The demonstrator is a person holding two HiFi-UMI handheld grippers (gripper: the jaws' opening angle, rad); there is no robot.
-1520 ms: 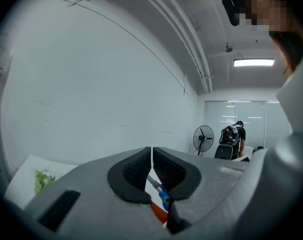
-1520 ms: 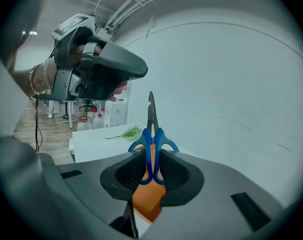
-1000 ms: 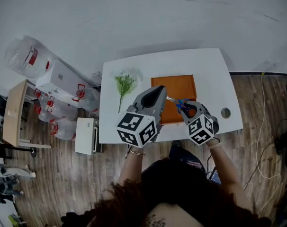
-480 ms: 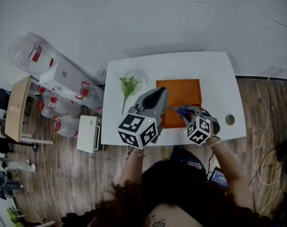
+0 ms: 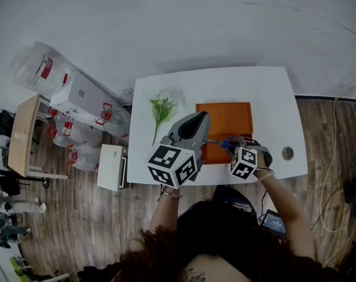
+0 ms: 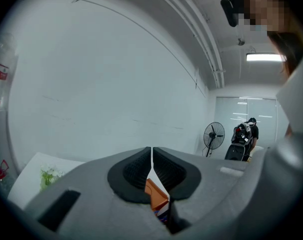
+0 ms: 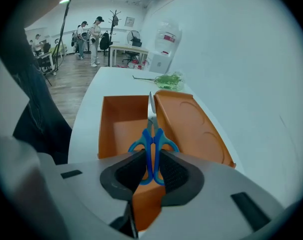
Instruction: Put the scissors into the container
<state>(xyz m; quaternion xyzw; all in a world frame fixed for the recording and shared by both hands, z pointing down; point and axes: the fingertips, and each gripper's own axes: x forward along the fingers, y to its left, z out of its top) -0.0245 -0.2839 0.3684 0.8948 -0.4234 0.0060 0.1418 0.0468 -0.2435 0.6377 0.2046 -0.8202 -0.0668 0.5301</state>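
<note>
Blue-handled scissors (image 7: 152,140) are pinched by the handles in my right gripper (image 7: 151,170), blades pointing forward along the wall between the orange container's tray (image 7: 119,126) and its open lid (image 7: 191,126). In the head view the right gripper (image 5: 229,147) holds the scissors (image 5: 227,144) over the near edge of the orange container (image 5: 225,117) on the white table (image 5: 272,93). My left gripper (image 5: 200,117) hovers at the container's left side, higher up. In the left gripper view its pads (image 6: 139,170) are closed together on nothing, and a sliver of orange shows below them.
A green flower sprig (image 5: 161,106) lies on the table left of the container. A round cable hole (image 5: 288,153) sits near the table's right front corner. Water bottles (image 5: 31,66), a white box (image 5: 84,96) and a small wooden table (image 5: 22,137) stand on the floor at left.
My right gripper has sunk and tipped further down with the scissors, closer to the container's near edge. The left gripper has hardly moved.
</note>
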